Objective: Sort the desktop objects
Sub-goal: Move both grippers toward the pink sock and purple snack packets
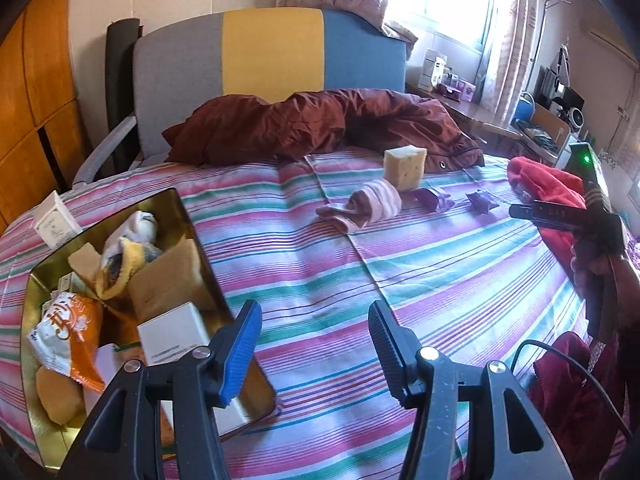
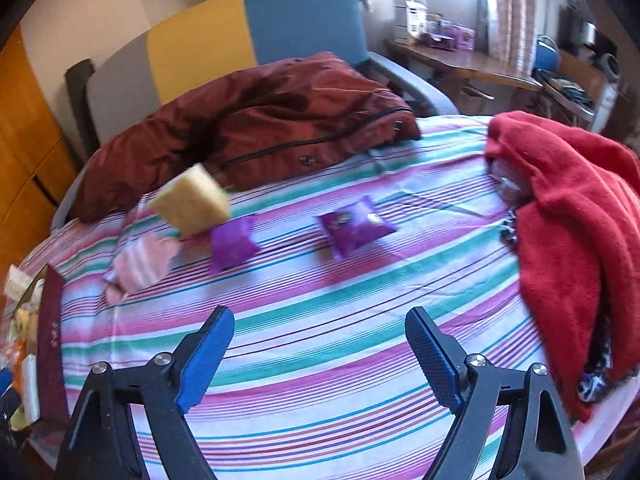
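A yellow sponge block (image 1: 405,168) (image 2: 192,201), a rolled pink striped sock (image 1: 370,204) (image 2: 142,264) and two purple sachets (image 1: 434,199) (image 2: 354,228) lie on the striped cloth in the middle of the round table. A gold tin (image 1: 192,220) at the left holds boxes, snack packets and socks. My left gripper (image 1: 316,348) is open and empty, above the cloth just right of the tin. My right gripper (image 2: 318,354) is open and empty, short of the sachets; it also shows at the right edge of the left wrist view (image 1: 524,210).
A maroon jacket (image 1: 320,124) lies across the far side of the table before a grey, yellow and blue chair (image 1: 272,52). A red fleece garment (image 2: 568,216) is heaped at the right. A small white box (image 1: 54,220) stands left of the tin.
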The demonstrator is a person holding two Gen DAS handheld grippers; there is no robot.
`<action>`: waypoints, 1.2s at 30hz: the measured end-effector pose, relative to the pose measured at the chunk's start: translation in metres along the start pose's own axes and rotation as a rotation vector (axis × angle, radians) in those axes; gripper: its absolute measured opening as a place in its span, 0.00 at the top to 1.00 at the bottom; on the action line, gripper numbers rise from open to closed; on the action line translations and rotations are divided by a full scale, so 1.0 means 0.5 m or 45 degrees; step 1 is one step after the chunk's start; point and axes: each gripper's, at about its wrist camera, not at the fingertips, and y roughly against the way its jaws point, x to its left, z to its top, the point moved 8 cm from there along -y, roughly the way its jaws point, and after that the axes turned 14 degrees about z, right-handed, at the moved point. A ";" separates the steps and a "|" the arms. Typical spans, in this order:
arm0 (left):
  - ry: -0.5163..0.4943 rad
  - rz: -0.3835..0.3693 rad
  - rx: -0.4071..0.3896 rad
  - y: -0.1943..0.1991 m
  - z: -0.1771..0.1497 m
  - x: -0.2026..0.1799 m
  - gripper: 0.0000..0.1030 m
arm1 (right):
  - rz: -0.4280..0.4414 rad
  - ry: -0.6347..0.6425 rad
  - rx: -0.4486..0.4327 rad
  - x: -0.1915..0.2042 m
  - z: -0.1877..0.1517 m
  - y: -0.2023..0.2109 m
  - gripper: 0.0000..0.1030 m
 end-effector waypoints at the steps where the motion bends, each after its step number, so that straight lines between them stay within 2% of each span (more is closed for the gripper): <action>1: -0.008 -0.003 0.003 -0.002 0.000 -0.006 0.45 | -0.007 -0.008 0.001 -0.008 0.003 -0.003 0.16; 8: -0.031 -0.010 0.031 -0.020 0.001 -0.027 0.45 | -0.054 0.005 0.014 -0.034 0.029 -0.046 0.21; 19: -0.084 -0.025 0.071 -0.063 0.017 -0.072 0.45 | -0.130 0.135 0.031 -0.065 0.090 -0.126 0.21; 31: -0.122 -0.048 0.098 -0.118 0.060 -0.129 0.45 | -0.106 0.195 0.107 -0.101 0.112 -0.202 0.21; 36: -0.136 -0.038 0.092 -0.149 0.099 -0.144 0.45 | -0.095 0.226 0.168 -0.099 0.105 -0.227 0.30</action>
